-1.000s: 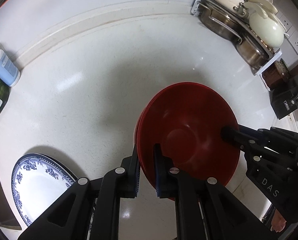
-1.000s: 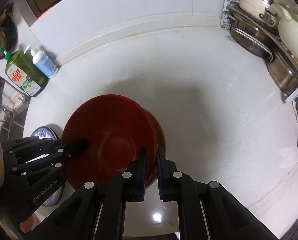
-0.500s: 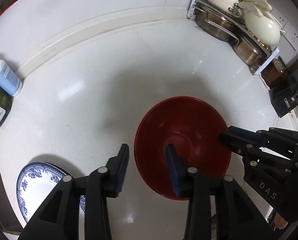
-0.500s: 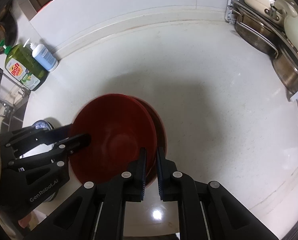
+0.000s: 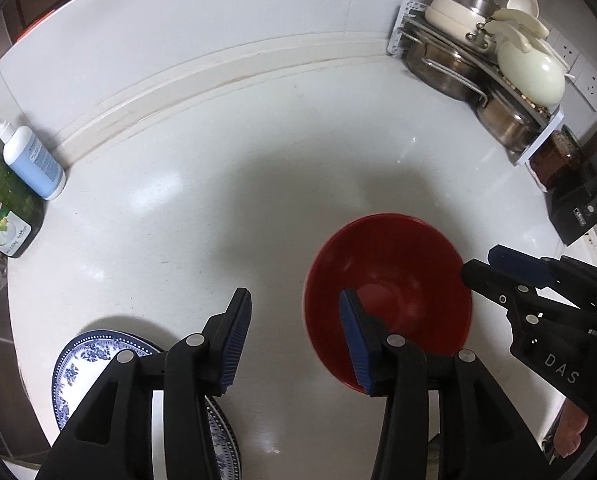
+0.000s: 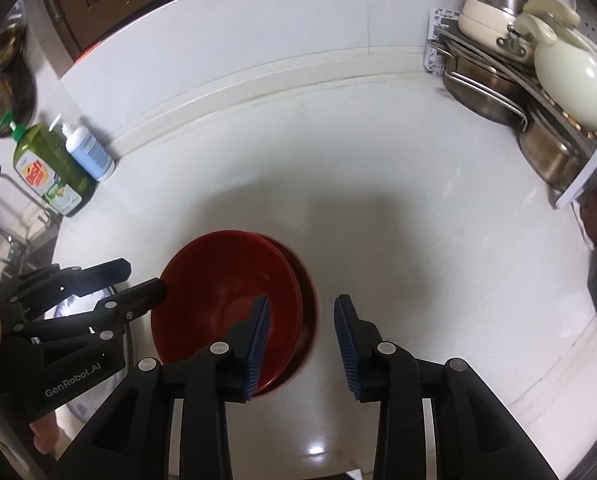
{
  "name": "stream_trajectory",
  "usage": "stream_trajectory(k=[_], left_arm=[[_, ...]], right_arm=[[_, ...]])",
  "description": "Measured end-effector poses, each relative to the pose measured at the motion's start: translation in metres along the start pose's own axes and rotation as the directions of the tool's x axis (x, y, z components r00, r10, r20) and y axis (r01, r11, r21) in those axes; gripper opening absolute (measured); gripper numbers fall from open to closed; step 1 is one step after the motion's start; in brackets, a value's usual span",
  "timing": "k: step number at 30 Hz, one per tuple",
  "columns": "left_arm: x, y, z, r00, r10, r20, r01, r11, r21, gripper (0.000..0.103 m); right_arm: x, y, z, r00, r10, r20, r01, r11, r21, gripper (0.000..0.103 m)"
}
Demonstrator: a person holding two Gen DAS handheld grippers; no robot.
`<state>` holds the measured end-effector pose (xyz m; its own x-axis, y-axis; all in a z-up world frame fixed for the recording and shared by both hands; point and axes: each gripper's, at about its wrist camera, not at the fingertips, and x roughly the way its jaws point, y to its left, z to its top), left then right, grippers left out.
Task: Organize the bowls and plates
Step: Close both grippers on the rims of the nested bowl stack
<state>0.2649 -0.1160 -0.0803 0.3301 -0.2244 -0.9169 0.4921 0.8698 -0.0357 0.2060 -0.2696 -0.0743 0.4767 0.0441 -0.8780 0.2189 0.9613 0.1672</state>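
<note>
Two red bowls [image 6: 234,300], one nested in the other, sit on a pale speckled surface [image 5: 202,208] in a kitchen corner, with a hand-held gripper standing over them from either side. The left hand-held gripper [image 5: 296,338], seen from its own wrist camera, has just been opening: its jaws now stand moderately apart, one blue-ribbed pad [image 5: 354,344] over the bowls' near rim and the other over bare surface, neither pressing on anything. The right hand-held gripper [image 6: 300,346] has likewise just been opening, its jaws parted to a narrower gap that straddles the rim on the stack's opposite side, with no pad closed against it. The upper bowl lies slightly off-centre in the lower one, so a crescent of the lower bowl's rim shows along one edge. Whether any pad lightly touches the rim cannot be told.

A blue-and-white patterned plate [image 5: 86,368] rests on the surface near the left hand-held gripper, apart from the bowls and partly hidden behind its fingers. At the far left, by the raised back edge, stand a green dish-soap bottle [image 6: 48,170] and a pale blue pump bottle [image 6: 88,150], just beside each other. In the far right corner a rack of steel pans [image 5: 462,68] carries a cream pot and a cream lid.
</note>
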Motion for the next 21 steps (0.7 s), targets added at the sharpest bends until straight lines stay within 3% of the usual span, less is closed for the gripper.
stream_trajectory(k=[5,11,21], left_arm=[[0.016,0.002,-0.006,0.999,-0.003,-0.044,0.003,1.0,-0.001,0.045],[0.037,0.003,-0.008,0.993,-0.056,-0.101,0.055,0.998,-0.019,0.045],[0.059,0.002,-0.01,0.989,-0.044,-0.14,0.039,0.999,-0.037,0.045]], right_arm=[[0.015,-0.001,-0.003,0.999,0.005,-0.034,-0.004,1.0,0.023,0.035],[0.034,-0.008,-0.008,0.997,0.027,-0.073,-0.022,0.997,0.07,0.035],[0.061,-0.014,-0.014,0.988,0.058,-0.142,-0.042,0.993,0.113,0.034]])
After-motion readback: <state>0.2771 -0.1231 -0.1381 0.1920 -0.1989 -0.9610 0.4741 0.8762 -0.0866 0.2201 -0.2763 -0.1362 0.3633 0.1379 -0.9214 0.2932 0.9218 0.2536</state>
